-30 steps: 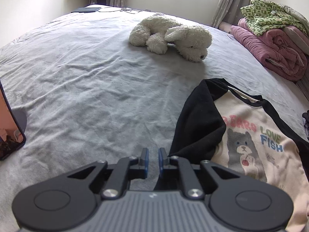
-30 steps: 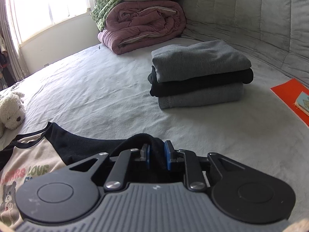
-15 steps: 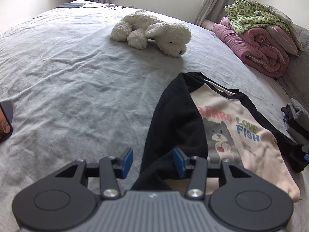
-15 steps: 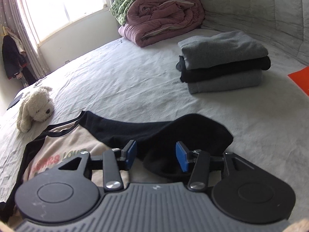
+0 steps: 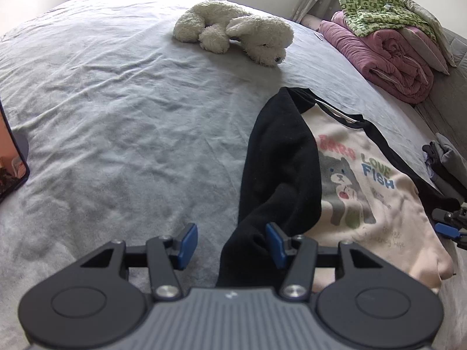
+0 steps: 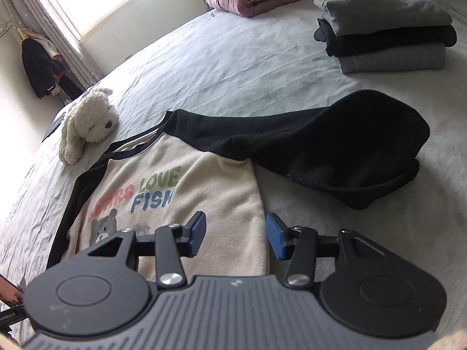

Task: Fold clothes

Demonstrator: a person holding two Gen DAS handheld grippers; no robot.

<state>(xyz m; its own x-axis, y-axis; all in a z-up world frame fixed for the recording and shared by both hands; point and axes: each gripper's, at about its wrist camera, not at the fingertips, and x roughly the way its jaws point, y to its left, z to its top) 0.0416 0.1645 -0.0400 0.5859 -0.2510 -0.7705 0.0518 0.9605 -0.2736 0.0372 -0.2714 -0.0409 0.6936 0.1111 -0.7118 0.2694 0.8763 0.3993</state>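
Black sleeve [image 5: 280, 175] end hidden behind left claw [image 5: 230, 246]

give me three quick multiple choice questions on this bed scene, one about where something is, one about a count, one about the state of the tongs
1. Where does the plush dog lie?
A. on the grey bedsheet, beyond the shirt's collar
B. on top of the folded stack
C. on the pink quilt

2. How many folded garments are in the stack?
A. one
B. three
C. five

3. How do the right tongs stand?
A. clamped on a black sleeve
B. shut on nothing
C. open over the shirt, gripping nothing

Answers:
1 A, the dog lies on bare sheet past the neckline.
2 B, grey, black and grey layers show.
3 C, the blue pads stand apart, having just been opening, and the cream cloth lies flat beneath them.
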